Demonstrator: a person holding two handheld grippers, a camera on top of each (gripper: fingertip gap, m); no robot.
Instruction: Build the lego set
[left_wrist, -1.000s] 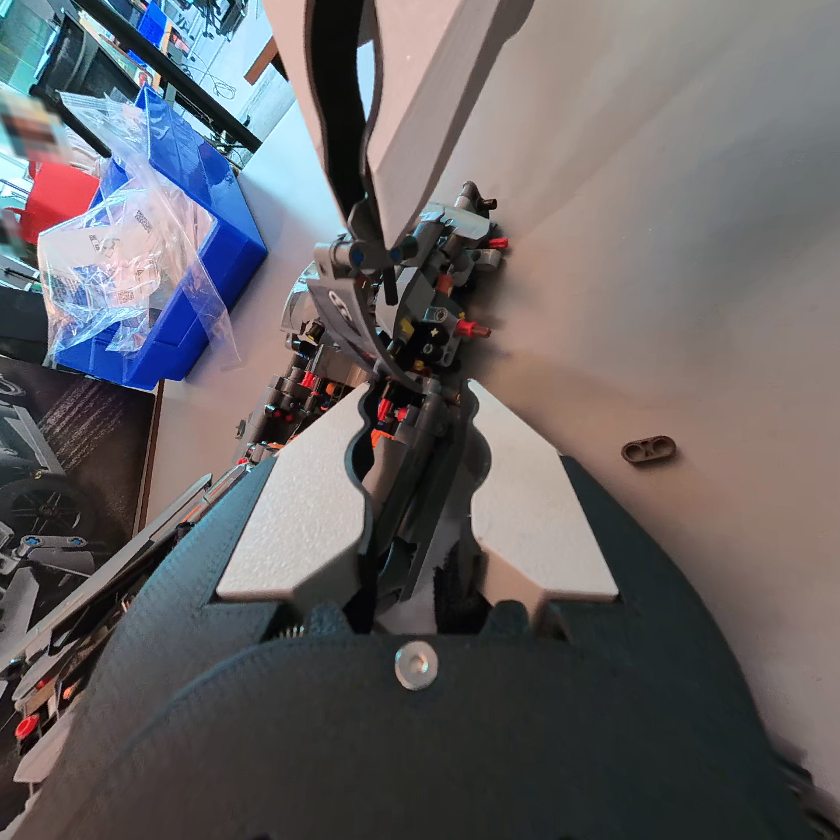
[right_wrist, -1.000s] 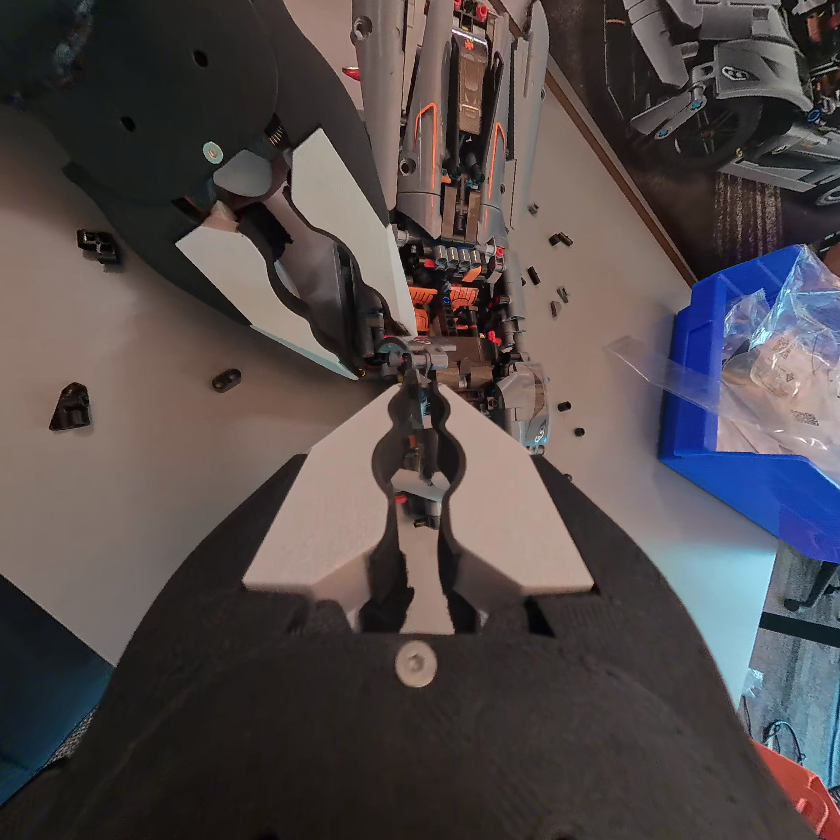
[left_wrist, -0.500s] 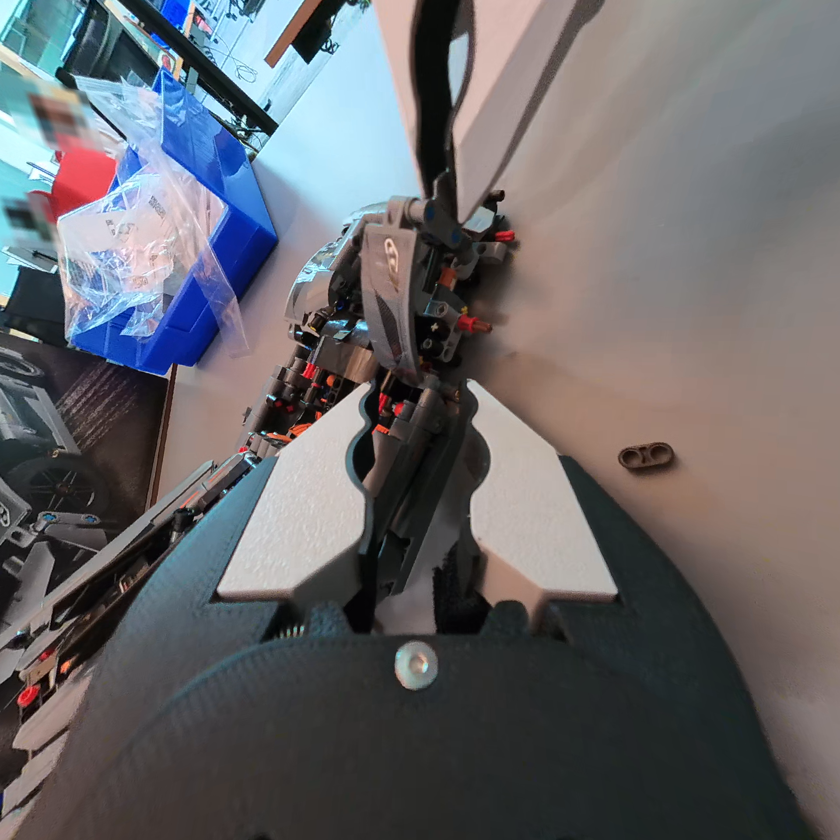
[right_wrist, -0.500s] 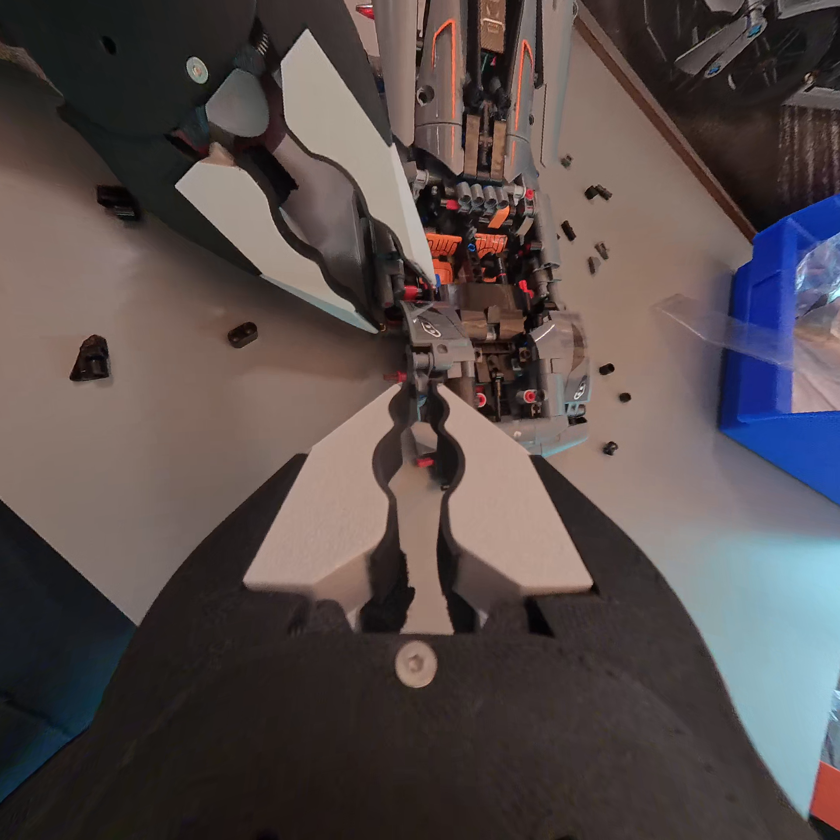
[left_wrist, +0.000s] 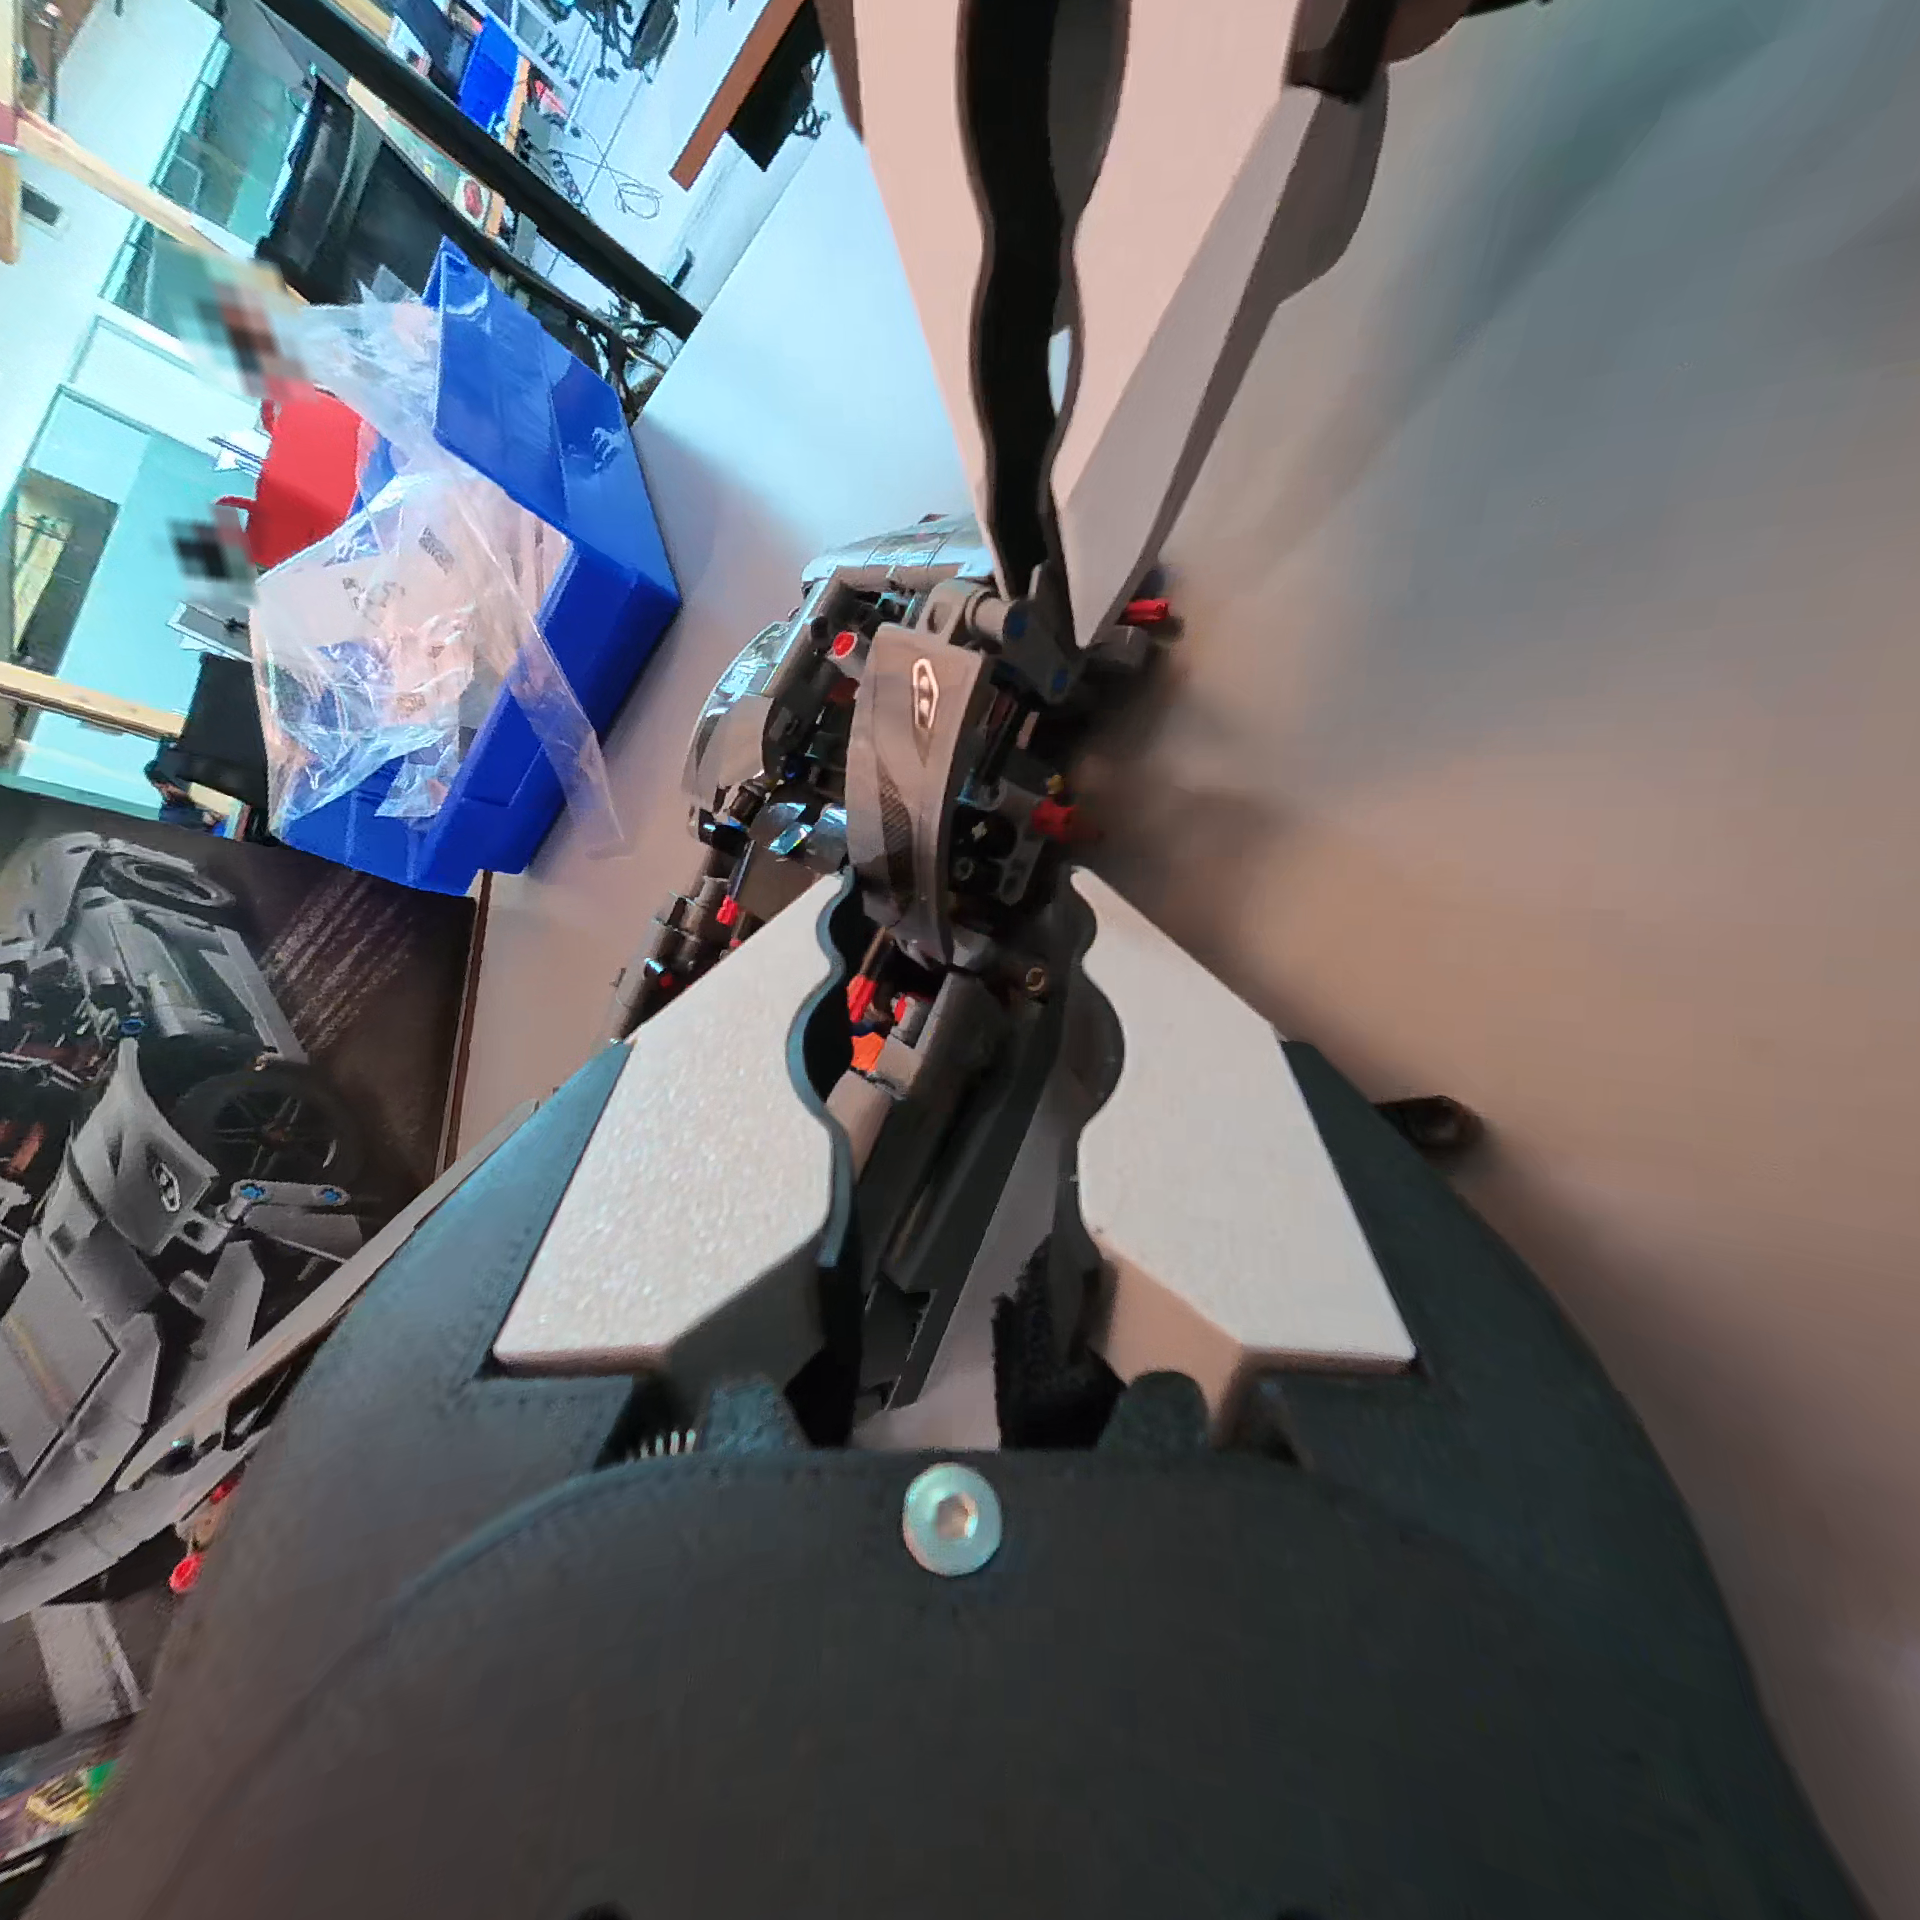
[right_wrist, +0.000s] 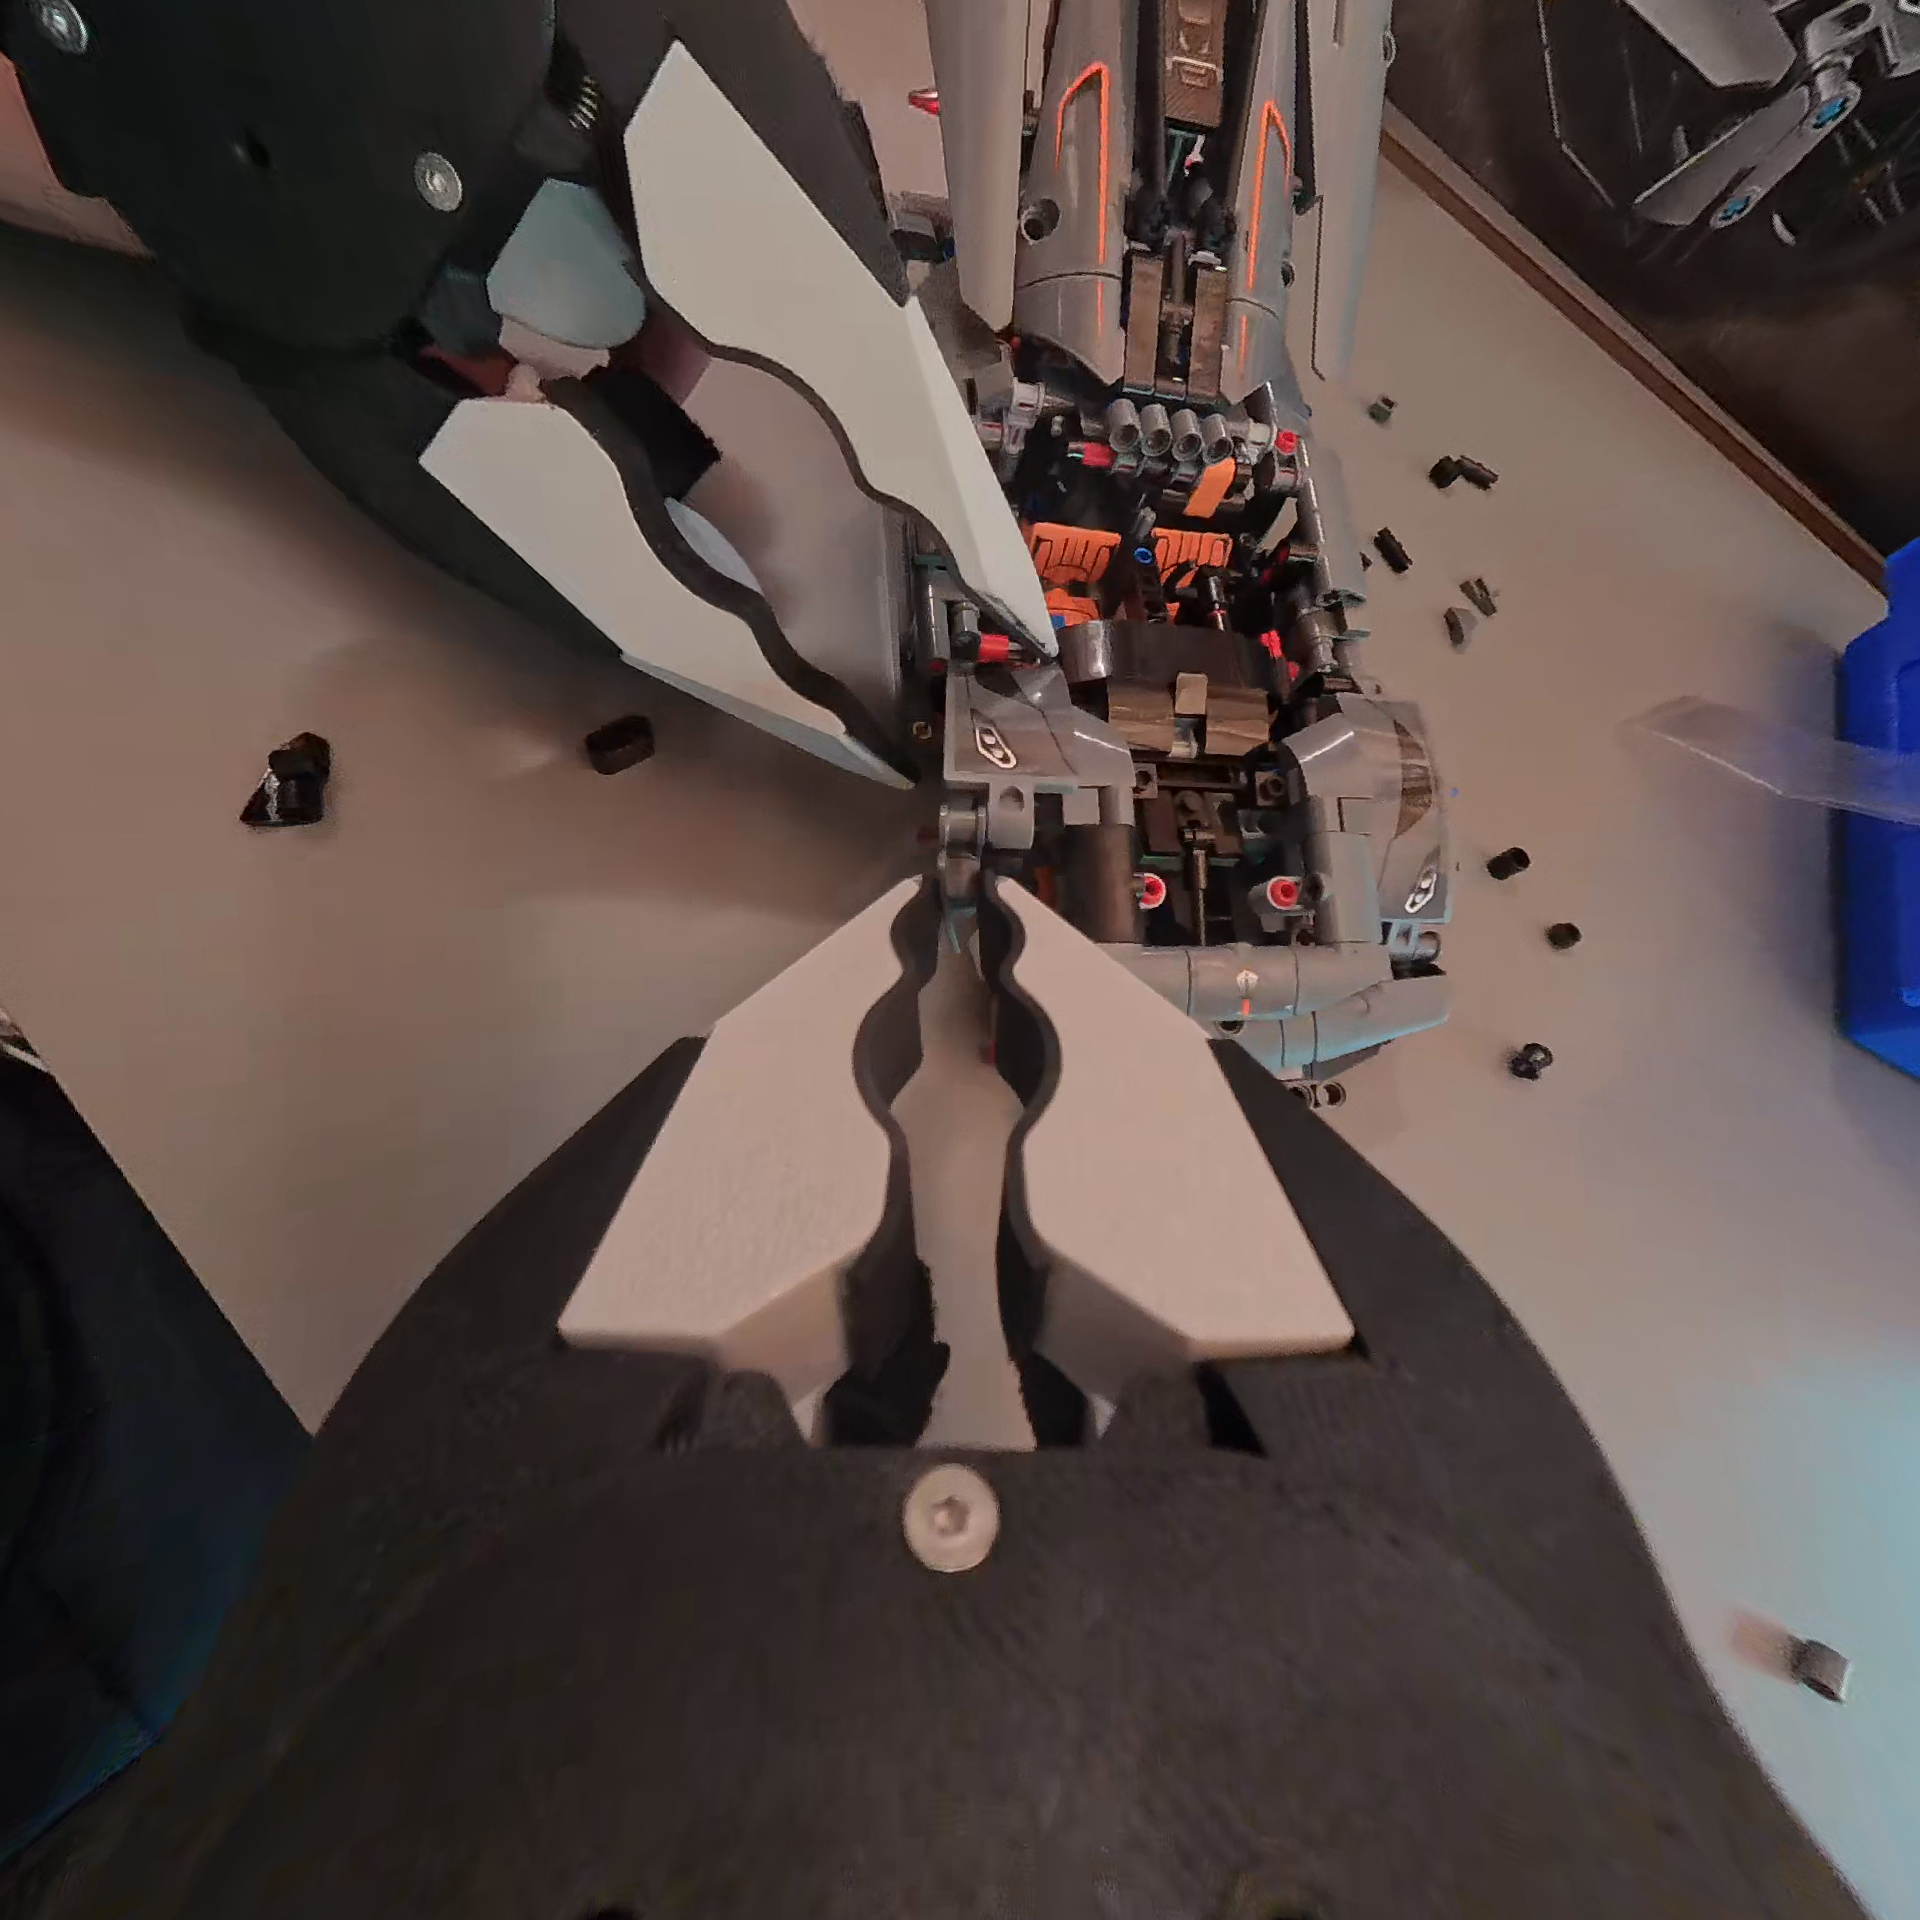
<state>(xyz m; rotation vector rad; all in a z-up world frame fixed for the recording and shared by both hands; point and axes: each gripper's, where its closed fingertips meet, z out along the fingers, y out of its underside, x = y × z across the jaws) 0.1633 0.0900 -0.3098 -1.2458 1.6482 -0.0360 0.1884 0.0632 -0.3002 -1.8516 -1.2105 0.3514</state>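
A grey lego car (right_wrist: 1195, 748) with orange trim lies on the pale table (right_wrist: 468, 987). My left gripper (left_wrist: 956, 894) is shut on the car's side wall; it also shows in the right wrist view (right_wrist: 977, 712) at upper left. My right gripper (right_wrist: 961, 888) is shut on a small grey connector (right_wrist: 971, 831) at the front edge of a grey fender panel (right_wrist: 1023, 738). The panel lies over the car's front left corner. In the left wrist view the right gripper (left_wrist: 1049, 613) comes down from the top onto the same fender panel (left_wrist: 914, 748).
A blue bin (left_wrist: 582, 540) with clear plastic bags stands beyond the car and shows in the right wrist view (right_wrist: 1881, 862) too. The set's box (left_wrist: 156, 1143) lies beside it. Several small black pieces (right_wrist: 1507, 862) lie right of the car, others (right_wrist: 286, 779) on its left. There is about 4 cm between the tips of the two grippers.
The fender panel has swung from upright to flat over the car's front corner. My right gripper stays pinched on its connector. My left gripper has kept its hold on the car.
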